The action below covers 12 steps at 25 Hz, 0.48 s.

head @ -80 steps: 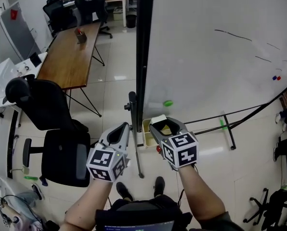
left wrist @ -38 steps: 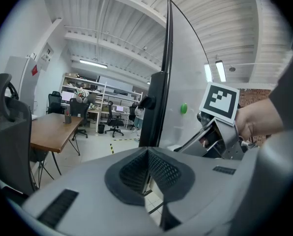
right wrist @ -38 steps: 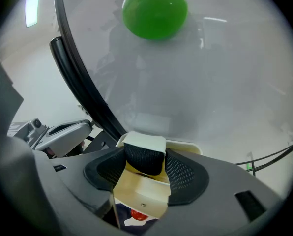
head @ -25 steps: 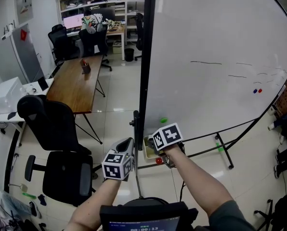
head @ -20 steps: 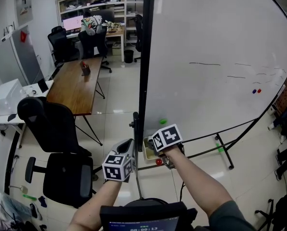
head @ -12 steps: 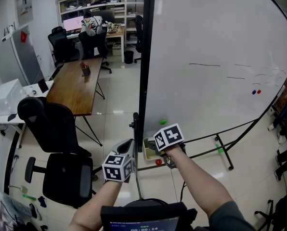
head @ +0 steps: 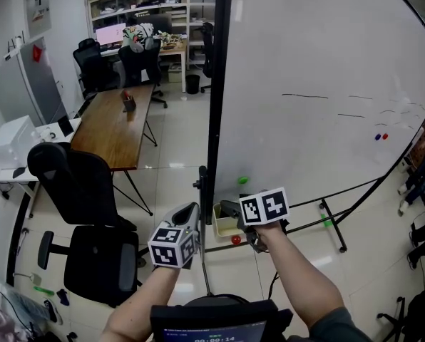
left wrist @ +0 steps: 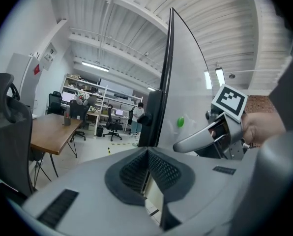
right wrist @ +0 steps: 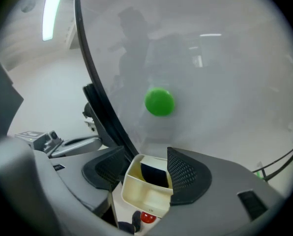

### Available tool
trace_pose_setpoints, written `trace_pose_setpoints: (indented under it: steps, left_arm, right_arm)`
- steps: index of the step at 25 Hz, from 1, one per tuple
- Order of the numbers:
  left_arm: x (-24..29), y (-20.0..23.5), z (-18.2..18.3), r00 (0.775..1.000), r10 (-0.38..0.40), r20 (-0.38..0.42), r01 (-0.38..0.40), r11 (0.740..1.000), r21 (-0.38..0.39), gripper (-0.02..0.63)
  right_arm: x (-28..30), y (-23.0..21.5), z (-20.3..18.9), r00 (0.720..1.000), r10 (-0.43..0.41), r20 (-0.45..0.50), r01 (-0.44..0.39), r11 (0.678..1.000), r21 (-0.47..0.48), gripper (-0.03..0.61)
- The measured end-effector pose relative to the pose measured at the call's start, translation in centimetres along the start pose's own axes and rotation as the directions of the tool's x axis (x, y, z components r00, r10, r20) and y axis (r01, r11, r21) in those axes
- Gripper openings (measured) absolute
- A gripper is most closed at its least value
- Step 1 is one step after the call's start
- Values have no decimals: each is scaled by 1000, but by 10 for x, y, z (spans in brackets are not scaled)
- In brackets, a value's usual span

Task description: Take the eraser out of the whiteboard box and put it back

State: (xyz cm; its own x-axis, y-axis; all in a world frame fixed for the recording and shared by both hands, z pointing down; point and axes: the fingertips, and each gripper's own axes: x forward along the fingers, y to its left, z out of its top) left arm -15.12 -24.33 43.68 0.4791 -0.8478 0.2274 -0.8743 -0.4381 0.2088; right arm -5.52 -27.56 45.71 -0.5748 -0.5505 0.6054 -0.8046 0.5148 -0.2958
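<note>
I am recording that the right gripper (right wrist: 145,155), down at the whiteboard box (right wrist: 136,193) a second ago, is now lifting clear above it. Its fingers are standing wide apart with nothing between them. The eraser (right wrist: 155,174) is sitting inside the box at the end nearest the board, so I am judging the return done. Its long axis appears to run across the box, broad face toward the gripper, though it is partly hidden. The left gripper (left wrist: 147,151) is idling beside the box with its fingers together.
</note>
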Motion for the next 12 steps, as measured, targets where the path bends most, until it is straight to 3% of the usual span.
trace_pose_setpoints:
  steps: [4, 7, 12]
  left_arm:
    - [-8, -2, 22, 999, -11, 46, 11, 1000, 14, 35]
    - [-16, -7, 42, 995, -24, 94, 21, 999, 37, 35]
    - [-35, -13, 66, 988, -35, 148, 28, 998, 50, 35]
  right_arm:
    - [-33, 30, 38, 976, 88, 201, -80, 996, -49, 288]
    - [-62, 43, 61, 933, 114, 341, -84, 991, -100, 162]
    - [-107, 50, 80, 851, 102, 515, -39, 990, -132, 45]
